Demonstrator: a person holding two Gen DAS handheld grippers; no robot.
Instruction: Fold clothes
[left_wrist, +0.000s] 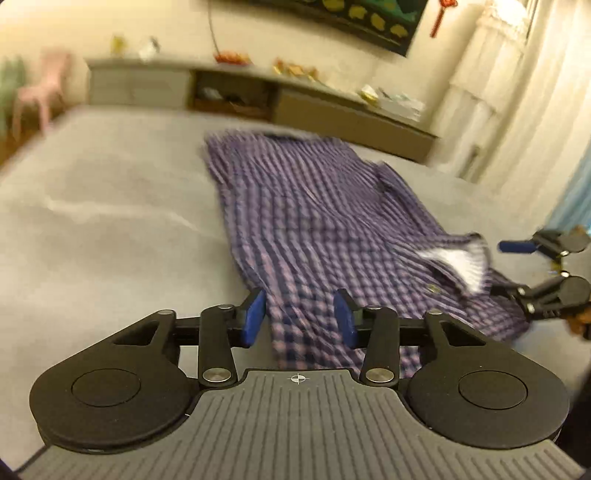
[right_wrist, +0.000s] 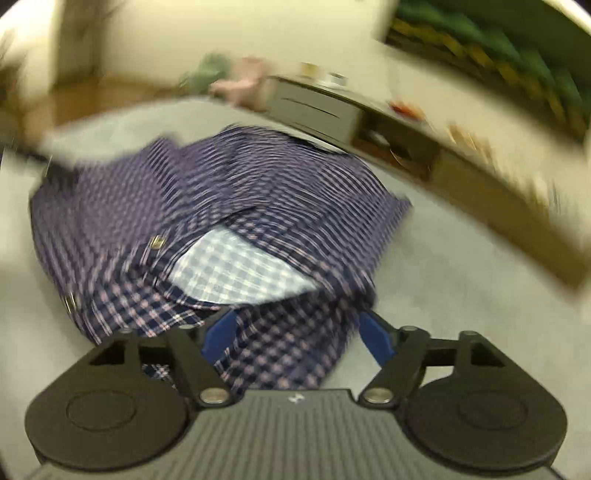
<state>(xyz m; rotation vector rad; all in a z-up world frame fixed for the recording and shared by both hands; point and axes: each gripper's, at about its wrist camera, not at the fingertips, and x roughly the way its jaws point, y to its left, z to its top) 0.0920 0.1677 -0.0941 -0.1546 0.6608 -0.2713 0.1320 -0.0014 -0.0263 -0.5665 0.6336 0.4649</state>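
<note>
Grey bed (left_wrist: 110, 206); curtain (left_wrist: 498, 110) only left view; shirt (right_wrist: 221, 206) lining right.

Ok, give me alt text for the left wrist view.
A purple checked shirt lies spread on a grey bed, its near edge between the open left tool. The right tool shows at the right edge, beside the collar.
</note>
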